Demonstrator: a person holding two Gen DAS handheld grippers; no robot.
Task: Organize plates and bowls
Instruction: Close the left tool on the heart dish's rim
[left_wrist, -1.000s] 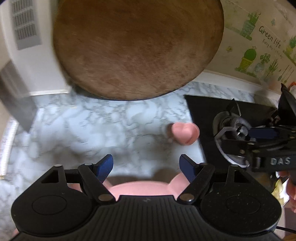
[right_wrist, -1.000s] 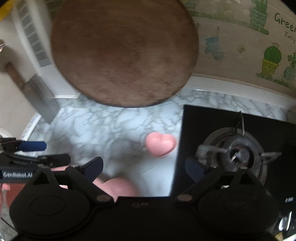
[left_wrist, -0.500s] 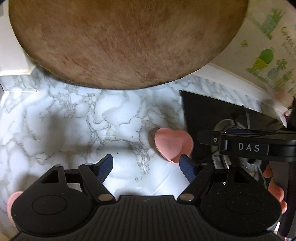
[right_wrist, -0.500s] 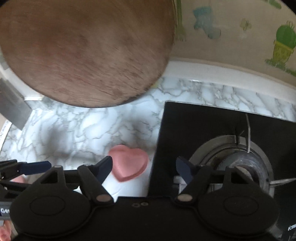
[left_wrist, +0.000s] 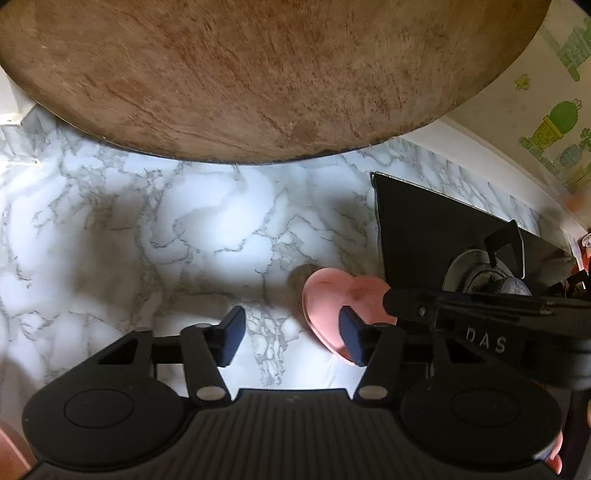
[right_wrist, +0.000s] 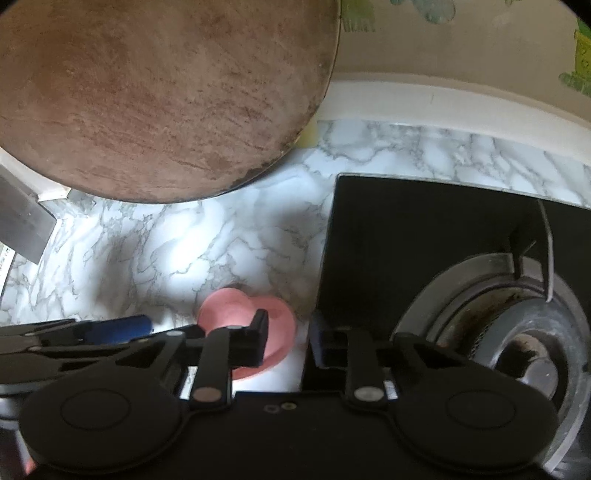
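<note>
Here, shallow pink heart dish (right_wrist: 229, 310), edge between the right tool's (right_wrist: 289, 334) closing, unclenched jaws.

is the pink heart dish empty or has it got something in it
Empty. The pink heart dish shows only its bare pink inside, lying flat on the marble counter beside the black stove.

Pink heart dish (right_wrist: 236, 308) between closing jaws

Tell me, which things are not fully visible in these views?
- Pink heart-shaped dish: right wrist view, near rim hidden by the right gripper; its jaws have just been closing, grip unclear.
- Round wooden board: both views, top cut off by the frame.
- Gas burner: right wrist view, cut off by the edge.
</note>
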